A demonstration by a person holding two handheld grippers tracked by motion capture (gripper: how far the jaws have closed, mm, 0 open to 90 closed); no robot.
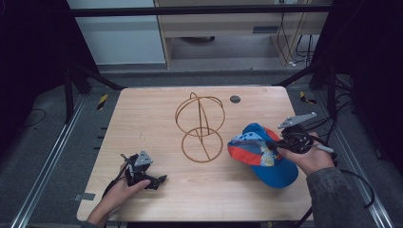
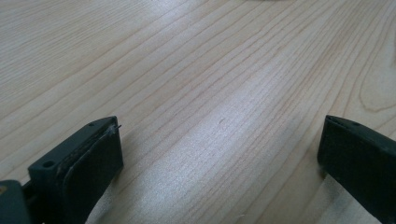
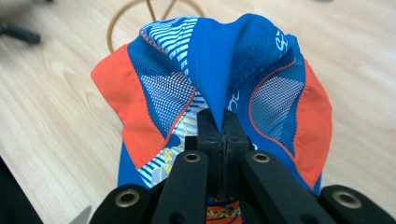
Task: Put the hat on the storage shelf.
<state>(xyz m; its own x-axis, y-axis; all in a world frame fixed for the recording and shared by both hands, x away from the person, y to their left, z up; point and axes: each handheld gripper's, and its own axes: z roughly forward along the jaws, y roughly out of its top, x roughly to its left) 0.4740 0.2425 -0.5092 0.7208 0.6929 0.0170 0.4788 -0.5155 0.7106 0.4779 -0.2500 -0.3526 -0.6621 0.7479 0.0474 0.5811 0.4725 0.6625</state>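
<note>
Wood table (image 1: 142, 114): wire stand (image 1: 200, 127) beside cap (image 1: 260, 151); right gripper (image 3: 223, 122) jaws pinch cap; left gripper (image 2: 219, 154) jaws wide.

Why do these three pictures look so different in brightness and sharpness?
High view: dim, dark surroundings, the table evenly lit. Left gripper view: a pale sheen runs across the wood grain, and the near fingers are soft. Right gripper view: bright, the cap sharp, the wire stand behind slightly blurred.

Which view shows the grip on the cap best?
Right gripper view: the right gripper is shut on a pinched fold of the blue and orange cap, seen close up. The high view shows the whole cap beside the wire stand, the pinch itself small. The left gripper view looks at bare table.
</note>
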